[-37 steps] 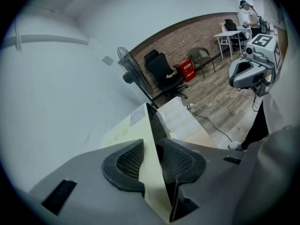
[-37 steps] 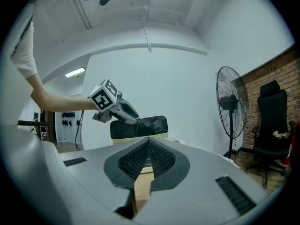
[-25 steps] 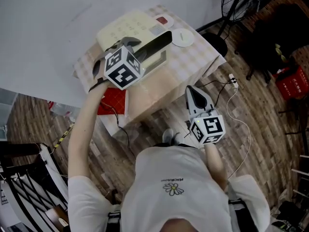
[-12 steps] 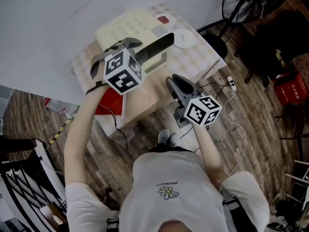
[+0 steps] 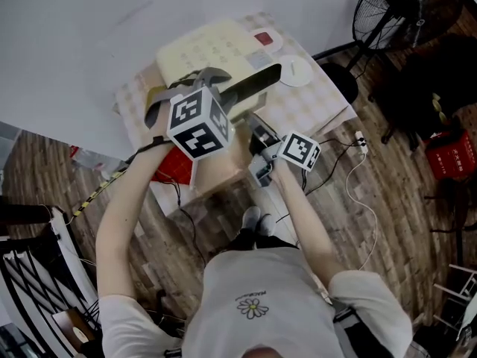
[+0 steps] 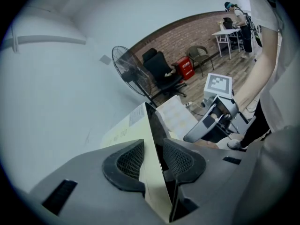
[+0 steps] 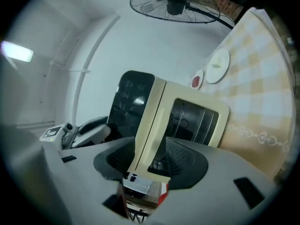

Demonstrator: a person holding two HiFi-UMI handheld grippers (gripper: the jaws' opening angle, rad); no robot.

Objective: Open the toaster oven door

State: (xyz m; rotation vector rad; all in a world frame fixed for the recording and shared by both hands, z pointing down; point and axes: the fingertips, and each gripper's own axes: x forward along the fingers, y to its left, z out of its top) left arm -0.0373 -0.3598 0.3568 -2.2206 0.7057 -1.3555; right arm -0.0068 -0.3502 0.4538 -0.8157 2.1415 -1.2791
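Observation:
The cream toaster oven (image 5: 212,43) stands on a checked tablecloth (image 5: 317,103). Its glossy black panel (image 5: 253,83) sits above a cream-framed door window (image 7: 192,121) with racks behind it. My left gripper (image 5: 188,86) is at the oven's left end. Its jaws are shut on the thin ridge where cream top (image 6: 123,130) meets black panel. My right gripper (image 5: 256,129) is rolled on its side close in front of the door. Its jaws have just been opening and stand wide. The door's cream top band (image 7: 149,125) lines up between them, untouched.
A white plate (image 5: 296,71) and a red-topped thing (image 5: 262,39) lie right of the oven. A red flat item (image 5: 176,161) sits below the table's left front. A standing fan (image 5: 399,10), a floor cable with power strip (image 5: 359,134) and a red crate (image 5: 447,155) are to the right.
My right gripper came from beside the person's hip up and left to the oven's front, rolled over, and its jaws opened. The left gripper stayed on the oven.

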